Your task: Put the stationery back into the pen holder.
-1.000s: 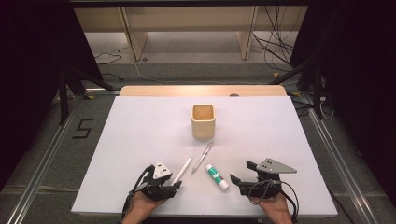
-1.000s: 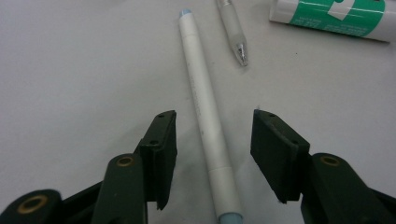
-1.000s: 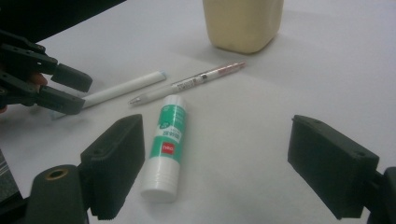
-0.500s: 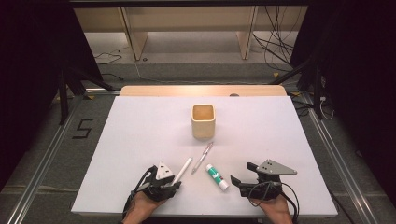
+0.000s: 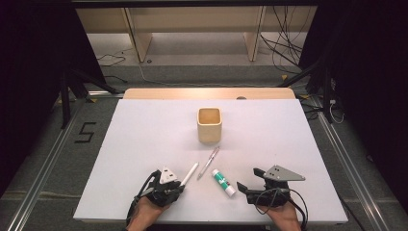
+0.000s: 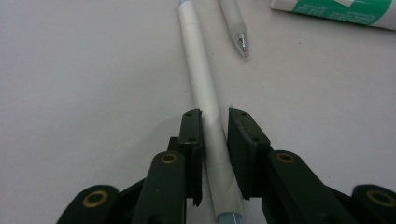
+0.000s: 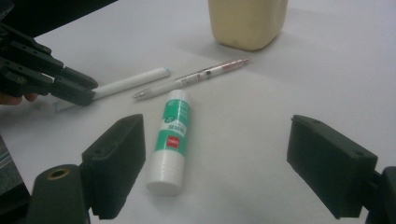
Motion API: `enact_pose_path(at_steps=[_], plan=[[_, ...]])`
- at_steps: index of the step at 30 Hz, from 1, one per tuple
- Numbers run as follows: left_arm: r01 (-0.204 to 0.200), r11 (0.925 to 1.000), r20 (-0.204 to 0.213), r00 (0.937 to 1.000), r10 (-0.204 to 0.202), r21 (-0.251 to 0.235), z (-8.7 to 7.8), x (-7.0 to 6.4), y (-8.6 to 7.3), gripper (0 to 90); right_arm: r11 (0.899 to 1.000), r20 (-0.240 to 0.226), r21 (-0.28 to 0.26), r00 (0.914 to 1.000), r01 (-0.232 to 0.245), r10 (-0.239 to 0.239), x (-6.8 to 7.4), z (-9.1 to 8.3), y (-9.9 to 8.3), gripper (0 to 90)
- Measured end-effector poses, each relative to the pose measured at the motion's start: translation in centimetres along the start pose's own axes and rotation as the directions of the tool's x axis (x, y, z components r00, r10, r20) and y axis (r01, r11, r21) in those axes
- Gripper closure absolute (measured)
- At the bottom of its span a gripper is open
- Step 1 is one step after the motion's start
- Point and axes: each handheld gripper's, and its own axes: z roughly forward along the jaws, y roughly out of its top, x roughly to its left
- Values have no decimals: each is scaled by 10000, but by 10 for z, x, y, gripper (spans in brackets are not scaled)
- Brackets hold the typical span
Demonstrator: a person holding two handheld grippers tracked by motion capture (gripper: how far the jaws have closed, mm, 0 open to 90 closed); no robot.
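1. Your left gripper (image 5: 177, 185) sits near the front edge of the table, left of centre. In the left gripper view its jaws stand on either side of the white pen (image 6: 201, 88), near the pen's rear end.
2. The jaws are drawn close around the barrel. The left jaw touches it; a thin gap shows at the right jaw, so you cannot tell whether the pen is fully clamped.
3. The white pen lies flat on the table, its far end pointing away from you toward the clear pen (image 5: 208, 162).
4. The clear pen lies just beside the white pen, apart from it, its tip near the white pen's middle in the left gripper view.
5. Your right gripper (image 7: 215, 163) holds its jaws wide apart, with nothing between the pads. The glue stick (image 7: 169, 140) lies just ahead of its left jaw, not touching it.
6. The beige cup (image 5: 209, 124) stands upright beyond the pens, near the table's centre.
7. The table (image 5: 144, 130) has a white surface with a wooden strip along its far edge.
8. Beyond it you see grey floor, loose cables and wooden furniture legs. A "5" (image 5: 85, 132) is marked on the floor at the left.
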Motion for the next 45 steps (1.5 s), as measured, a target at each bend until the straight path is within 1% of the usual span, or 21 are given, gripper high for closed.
enact_pose_path(at_steps=[6,9,11,14,15,19,20,21,24,27,30,31,33,37,38,42,45], plan=[[159,9999,36,9999,-159,16,0,1,0,778,10000,-15,-16,10000,3,-3,0,0,0,202],[306,9995,37,9995,-306,-102,0,1,0,781,10000,-14,-2,10000,-36,36,0,-1,0,204],[407,9991,146,9991,-406,-108,0,2,1,782,10000,-33,-38,10000,2,-2,0,-1,0,204],[405,9991,200,9990,-403,-83,-1,3,1,783,10000,-54,-46,10000,0,0,0,-1,0,205],[479,9987,205,9987,-476,-148,-1,3,1,783,10000,-55,-48,10000,3,-3,1,-1,0,205],[472,9987,209,9987,-467,-197,-4,7,2,784,10000,-86,-64,10000,22,-22,1,-1,0,206],[511,9984,210,9985,-506,-234,-5,8,2,784,10000,-87,-59,10000,20,-21,1,-1,0,205],[643,9974,252,9977,-635,-312,-5,9,2,784,10000,-87,-56,10000,17,-18,1,-1,0,205],[749,9961,325,9968,-734,-471,-11,12,4,784,10000,-119,-91,9999,-11,10,2,-2,1,205],[788,9947,588,9955,-750,-657,-15,13,7,784,9999,-175,-143,9998,14,-17,4,-2,2,205],[725,9950,804,9945,-669,-689,-18,13,10,784,9998,-242,-191,9997,82,-87,6,-2,2,205],[645,9955,834,9948,-586,-693,-19,13,11,783,9998,-264,-194,9996,92,-97,7,-2,3,205],[620,9957,996,9935,-550,-684,-19,13,13,783,9997,-309,-205,9994,116,-122,9,-2,3,205],[354,9975,1226,9921,-277,-613,-19,11,19,783,9991,-323,-275,9989,326,-335,12,-2,6,205],[338,9977,1277,9915,-259,-594,-19,10,21,784,9986,-334,-314,9985,419,-430,13,-2,7,205],[58,9990,1506,9886,10,-449,-19,6,27,783,9962,-404,-379,9960,784,-800,20,-1,9,202],[-130,9991,1650,9861,194,-395,-21,4,33,783,9926,-446,-435,9923,1137,-1156,26,0,11,201]])
